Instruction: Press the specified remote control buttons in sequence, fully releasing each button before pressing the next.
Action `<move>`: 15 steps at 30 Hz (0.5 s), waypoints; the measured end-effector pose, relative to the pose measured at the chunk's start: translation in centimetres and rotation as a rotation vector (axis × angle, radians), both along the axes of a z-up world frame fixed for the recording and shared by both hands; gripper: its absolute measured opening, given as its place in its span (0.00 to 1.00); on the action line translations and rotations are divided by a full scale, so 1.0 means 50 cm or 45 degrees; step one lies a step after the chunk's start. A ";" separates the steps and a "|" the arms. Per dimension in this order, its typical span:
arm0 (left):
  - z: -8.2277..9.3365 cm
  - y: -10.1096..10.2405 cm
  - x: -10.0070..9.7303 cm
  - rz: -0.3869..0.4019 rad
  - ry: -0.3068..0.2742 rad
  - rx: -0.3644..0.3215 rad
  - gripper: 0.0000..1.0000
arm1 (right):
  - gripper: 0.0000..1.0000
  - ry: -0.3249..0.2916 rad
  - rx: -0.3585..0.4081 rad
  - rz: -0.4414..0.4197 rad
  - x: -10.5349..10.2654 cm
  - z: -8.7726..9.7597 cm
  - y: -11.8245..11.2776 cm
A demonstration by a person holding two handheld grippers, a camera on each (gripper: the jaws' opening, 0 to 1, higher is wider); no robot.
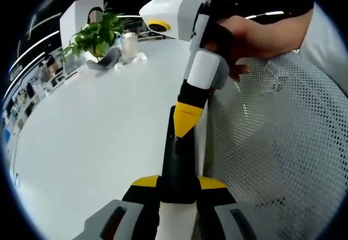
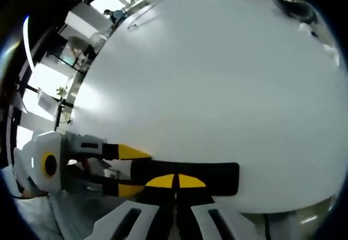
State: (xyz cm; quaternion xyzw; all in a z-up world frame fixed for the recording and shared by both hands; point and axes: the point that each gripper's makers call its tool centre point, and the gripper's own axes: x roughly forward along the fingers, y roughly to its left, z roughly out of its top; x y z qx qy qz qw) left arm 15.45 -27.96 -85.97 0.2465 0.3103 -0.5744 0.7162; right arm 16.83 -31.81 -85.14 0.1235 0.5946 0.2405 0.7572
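Two yellow-tipped grippers meet on the slim black remote control at your white table's edge: your left gripper pinches it; your right gripper, jaws together, touches its top.

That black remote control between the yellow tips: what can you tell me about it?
The remote control is a long, slim black bar, plastic by its look, lying near the edge of the white table. The left gripper has its yellow-tipped jaws on either side of one end. The right gripper meets its upper face with closed yellow tips. Its buttons are too dark to make out.
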 end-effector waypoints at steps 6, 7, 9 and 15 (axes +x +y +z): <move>-0.001 0.000 0.001 0.001 -0.001 -0.002 0.24 | 0.00 0.006 0.008 -0.003 0.001 0.000 0.000; -0.001 -0.001 0.001 0.001 -0.002 -0.004 0.24 | 0.00 0.003 0.007 -0.001 0.001 0.000 0.001; 0.000 -0.001 0.001 0.007 0.003 -0.007 0.24 | 0.00 -0.002 0.005 0.002 0.002 -0.001 0.001; -0.001 -0.001 0.001 0.001 0.001 -0.007 0.24 | 0.00 0.022 0.044 -0.030 0.003 -0.002 -0.002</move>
